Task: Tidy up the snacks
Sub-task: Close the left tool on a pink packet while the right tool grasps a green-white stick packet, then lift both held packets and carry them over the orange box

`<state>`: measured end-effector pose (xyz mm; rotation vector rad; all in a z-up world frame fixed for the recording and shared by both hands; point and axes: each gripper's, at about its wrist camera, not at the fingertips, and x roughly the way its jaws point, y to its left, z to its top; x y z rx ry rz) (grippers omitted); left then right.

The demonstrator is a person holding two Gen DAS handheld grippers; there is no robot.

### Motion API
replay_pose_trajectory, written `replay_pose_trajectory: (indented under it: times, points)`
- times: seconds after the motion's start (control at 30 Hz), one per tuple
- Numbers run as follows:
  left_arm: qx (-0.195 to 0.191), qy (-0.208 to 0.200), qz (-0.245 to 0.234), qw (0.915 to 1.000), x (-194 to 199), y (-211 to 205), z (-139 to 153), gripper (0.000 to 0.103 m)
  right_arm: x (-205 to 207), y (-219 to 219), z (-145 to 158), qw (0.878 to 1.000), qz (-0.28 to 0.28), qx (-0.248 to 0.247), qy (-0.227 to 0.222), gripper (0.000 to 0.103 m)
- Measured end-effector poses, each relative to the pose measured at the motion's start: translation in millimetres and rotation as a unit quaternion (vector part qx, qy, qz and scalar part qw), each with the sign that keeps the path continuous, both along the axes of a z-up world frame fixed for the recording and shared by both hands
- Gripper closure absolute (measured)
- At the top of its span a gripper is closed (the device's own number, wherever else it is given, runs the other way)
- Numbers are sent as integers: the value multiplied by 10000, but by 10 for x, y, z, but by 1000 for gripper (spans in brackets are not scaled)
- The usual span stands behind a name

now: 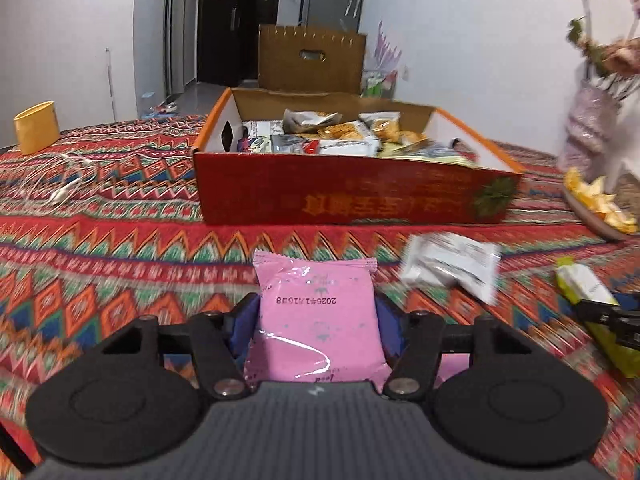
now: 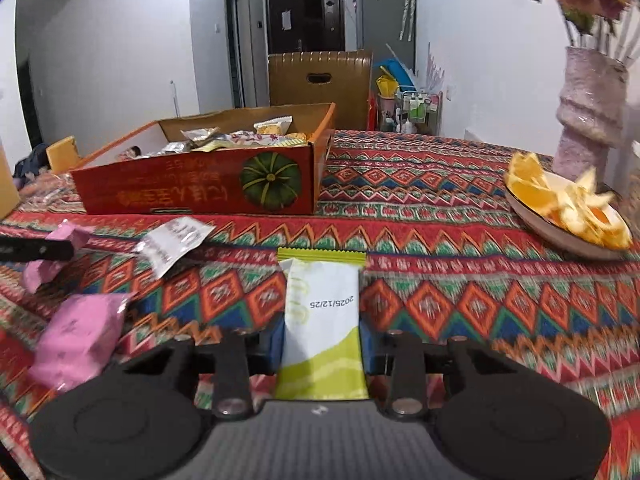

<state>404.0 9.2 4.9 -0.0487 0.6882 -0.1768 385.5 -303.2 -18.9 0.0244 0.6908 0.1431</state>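
My left gripper [image 1: 316, 320] is shut on a pink snack packet [image 1: 316, 312], held just above the patterned tablecloth. My right gripper [image 2: 322, 340] is shut on a green and white snack packet [image 2: 322, 320]; that packet also shows at the right edge of the left wrist view [image 1: 588, 292]. A red cardboard box [image 1: 352, 196] with several snack packets inside stands ahead of both grippers; in the right wrist view it [image 2: 200, 188] is at the left. A white packet [image 1: 452, 264] lies loose between the grippers. Another pink packet [image 2: 78, 340] lies at the left of the right gripper.
A plate of orange peel [image 2: 568, 208] sits at the right by a pink vase [image 2: 588, 116]. A yellow cup [image 1: 36, 126] and a white cable [image 1: 60, 184] are at the far left. A brown carton [image 1: 312, 60] stands behind the table.
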Motion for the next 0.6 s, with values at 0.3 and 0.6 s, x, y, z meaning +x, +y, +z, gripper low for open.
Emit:
replay_pose_trajectory:
  times: [0.3,0.6]
  points:
    - [-7,-136,400,9991,-1266,164,107,40,-1075,30,170,9999,54,-33,-114,68]
    - [-332,-252,530,9977,-2238,189,236,40,-2001,75,261,9995,175,101,-240,67]
